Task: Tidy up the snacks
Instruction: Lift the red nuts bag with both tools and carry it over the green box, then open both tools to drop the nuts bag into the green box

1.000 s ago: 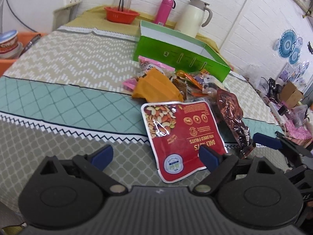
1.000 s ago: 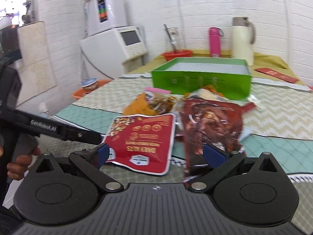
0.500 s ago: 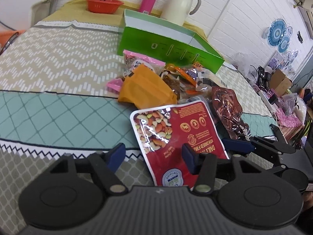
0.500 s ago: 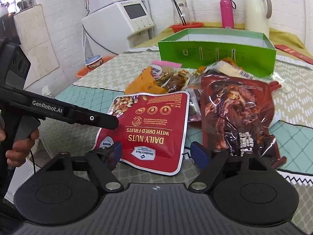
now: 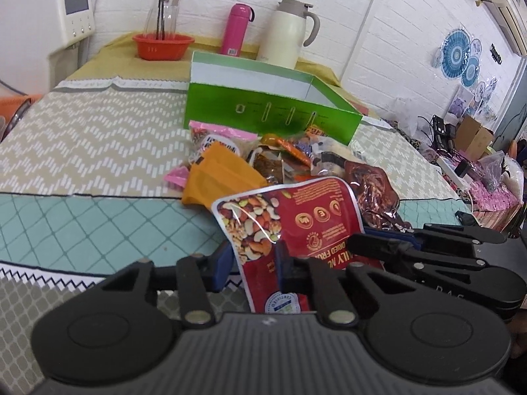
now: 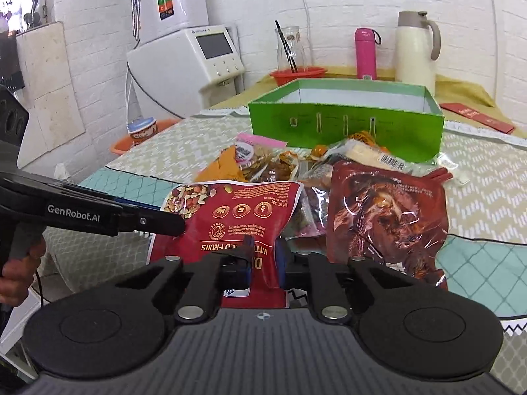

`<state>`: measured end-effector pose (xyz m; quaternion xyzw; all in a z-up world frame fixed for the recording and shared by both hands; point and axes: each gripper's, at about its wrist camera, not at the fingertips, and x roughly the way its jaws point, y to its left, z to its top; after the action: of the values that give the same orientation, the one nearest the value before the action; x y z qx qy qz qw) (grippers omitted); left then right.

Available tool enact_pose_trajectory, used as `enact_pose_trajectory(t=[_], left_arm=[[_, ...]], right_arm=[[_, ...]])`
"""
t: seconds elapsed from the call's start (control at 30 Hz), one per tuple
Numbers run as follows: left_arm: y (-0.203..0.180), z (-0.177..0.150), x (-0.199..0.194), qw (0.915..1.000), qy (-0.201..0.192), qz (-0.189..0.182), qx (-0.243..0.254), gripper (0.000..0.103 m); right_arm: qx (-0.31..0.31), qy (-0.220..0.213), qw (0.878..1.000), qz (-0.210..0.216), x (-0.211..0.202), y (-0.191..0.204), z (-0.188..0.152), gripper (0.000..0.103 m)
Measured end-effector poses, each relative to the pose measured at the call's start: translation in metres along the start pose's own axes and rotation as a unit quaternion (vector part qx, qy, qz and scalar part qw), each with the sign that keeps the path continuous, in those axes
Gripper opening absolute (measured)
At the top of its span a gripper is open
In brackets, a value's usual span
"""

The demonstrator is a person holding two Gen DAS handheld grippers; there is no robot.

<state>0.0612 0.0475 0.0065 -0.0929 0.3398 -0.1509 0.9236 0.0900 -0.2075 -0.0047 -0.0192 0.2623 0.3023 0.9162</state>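
The red nut pouch (image 5: 298,227) is pinched from both sides: the left gripper (image 5: 253,263) is pressed onto its near left edge, and the right gripper (image 6: 263,261) is clamped on its near right part, where the pouch is creased between the blue pads (image 6: 280,260). The pouch is seen at the near end of the snack pile (image 5: 273,158) on the patterned tablecloth (image 5: 82,138). Its long axis is run from the grippers away toward the green box (image 5: 263,108), with the nut picture at the far end and the printed lettering turned upside down to both cameras. A brown foil packet (image 6: 388,220) is laid just beside it on the right, its length likewise directed toward the box. The open box is set behind the pile, in front of a pink bottle (image 5: 237,29) and a cream jug (image 5: 290,33).
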Motion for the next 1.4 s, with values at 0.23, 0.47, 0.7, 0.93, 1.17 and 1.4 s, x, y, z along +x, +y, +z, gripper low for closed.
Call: enact_pose_trajectory(t=[0.23,0.47,0.7,0.93,1.17,1.4], left_arm=[[-0.009,0.035,-0.014,0.9983,-0.056,-0.012,0.004,0.006],[-0.008,0.105,0.009,0.9934,-0.114,-0.011,0.002,0.006],[0.011,0.175,0.067,0.9938,-0.111,-0.004,-0.01,0.006],[0.027,0.216,0.129,0.9963,-0.083,0.012,-0.018,0.006],[0.042,0.218,0.177,0.9988,-0.037,0.028,-0.016,0.007],[0.052,0.213,0.172,0.994,-0.078,0.0,-0.077,0.089]], right_arm=[[-0.02,-0.054,0.998,-0.003,-0.014,-0.005,0.031,0.019],[-0.024,-0.104,0.994,-0.024,0.013,-0.033,0.085,0.019],[0.004,-0.117,0.993,-0.036,0.06,-0.069,0.132,0.019],[0.043,-0.103,0.993,-0.042,0.109,-0.104,0.145,0.019],[0.073,-0.051,0.995,-0.038,0.151,-0.131,0.136,0.023],[0.066,-0.049,0.995,-0.061,0.15,-0.132,0.134,0.103]])
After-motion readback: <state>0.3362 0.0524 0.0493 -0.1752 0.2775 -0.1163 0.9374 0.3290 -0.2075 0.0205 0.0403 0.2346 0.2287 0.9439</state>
